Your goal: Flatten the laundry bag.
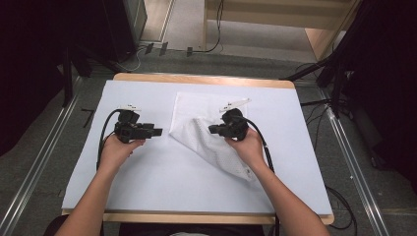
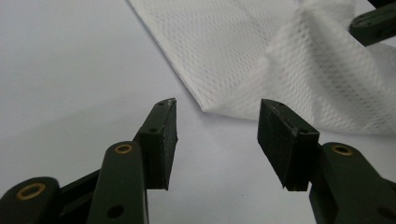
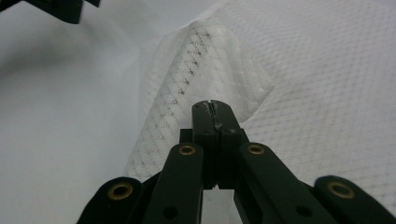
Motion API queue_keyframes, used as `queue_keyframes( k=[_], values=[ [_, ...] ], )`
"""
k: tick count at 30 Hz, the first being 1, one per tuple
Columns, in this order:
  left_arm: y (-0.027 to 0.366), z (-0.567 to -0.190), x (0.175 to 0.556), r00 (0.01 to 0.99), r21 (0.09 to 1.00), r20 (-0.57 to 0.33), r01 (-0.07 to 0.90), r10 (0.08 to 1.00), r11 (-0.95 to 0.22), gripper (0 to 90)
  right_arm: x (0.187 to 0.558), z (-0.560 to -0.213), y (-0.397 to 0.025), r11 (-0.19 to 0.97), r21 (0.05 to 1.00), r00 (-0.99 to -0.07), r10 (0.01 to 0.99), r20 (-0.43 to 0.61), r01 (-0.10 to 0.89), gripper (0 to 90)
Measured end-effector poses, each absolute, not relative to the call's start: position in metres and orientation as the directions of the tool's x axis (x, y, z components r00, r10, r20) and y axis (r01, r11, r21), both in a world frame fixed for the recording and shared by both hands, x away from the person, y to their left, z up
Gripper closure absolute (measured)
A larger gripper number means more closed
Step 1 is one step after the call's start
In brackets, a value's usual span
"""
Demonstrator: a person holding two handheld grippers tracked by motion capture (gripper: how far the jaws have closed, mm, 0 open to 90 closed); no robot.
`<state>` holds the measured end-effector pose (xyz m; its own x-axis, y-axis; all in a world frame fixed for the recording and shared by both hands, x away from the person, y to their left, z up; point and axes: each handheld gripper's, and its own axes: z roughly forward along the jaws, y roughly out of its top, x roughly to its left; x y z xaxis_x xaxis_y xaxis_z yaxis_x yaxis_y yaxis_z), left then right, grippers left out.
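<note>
We have the right claw [image 1: 212, 130] clenched on a raised fold of the white mesh cloth [image 1: 196, 123] mid-table, while our released left claw [image 1: 158, 132] sits just left of the cloth's near corner, jaws pointing at it.

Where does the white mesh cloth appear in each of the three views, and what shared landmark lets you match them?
High view: the cloth lies mid-table, between the left gripper and the right gripper.
Left gripper view: cloth at upper right, beyond the open jaws.
Right gripper view: cloth across the centre and right, a raised fold at the shut jaw tips.
Shared landmark: that raised fold by the right gripper.
</note>
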<state>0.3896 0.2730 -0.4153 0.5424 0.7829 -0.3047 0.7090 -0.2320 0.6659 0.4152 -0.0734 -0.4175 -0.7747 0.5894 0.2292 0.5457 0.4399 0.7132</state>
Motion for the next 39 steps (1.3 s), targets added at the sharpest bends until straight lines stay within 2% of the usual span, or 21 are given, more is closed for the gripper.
queue_keyframes(
  k=[8, 19, 23, 34, 37, 39],
  values=[
    [0.277, -0.413, 0.392, 0.536, 0.673, -0.302, 0.706, 0.788, -0.222, 48.0, 0.390, -0.405, -0.050, 0.468, 0.744, -0.835, 0.506, 0.217, 0.477, 90.0],
    [0.272, -0.410, 0.392, 0.552, 0.680, -0.292, 0.694, 0.781, -0.237, 46.7, 0.364, -0.410, -0.031, 0.508, 0.730, -0.868, 0.434, 0.242, 0.457, 90.0],
    [0.270, -0.411, 0.393, 0.559, 0.676, -0.289, 0.694, 0.777, -0.248, 46.6, 0.358, -0.407, -0.033, 0.498, 0.738, -0.873, 0.410, 0.262, 0.456, 79.8],
    [0.257, -0.427, 0.405, 0.571, 0.642, -0.280, 0.709, 0.772, -0.292, 46.4, 0.356, -0.404, -0.068, 0.458, 0.763, -0.851, 0.474, 0.225, 0.457, 67.9],
    [0.252, -0.434, 0.409, 0.570, 0.629, -0.274, 0.716, 0.775, -0.304, 46.7, 0.360, -0.410, -0.079, 0.445, 0.781, -0.847, 0.495, 0.193, 0.438, 67.8],
    [0.249, -0.438, 0.411, 0.571, 0.618, -0.267, 0.719, 0.776, -0.317, 47.0, 0.365, -0.413, -0.086, 0.439, 0.772, -0.829, 0.524, 0.195, 0.459, 67.4]
  ],
)
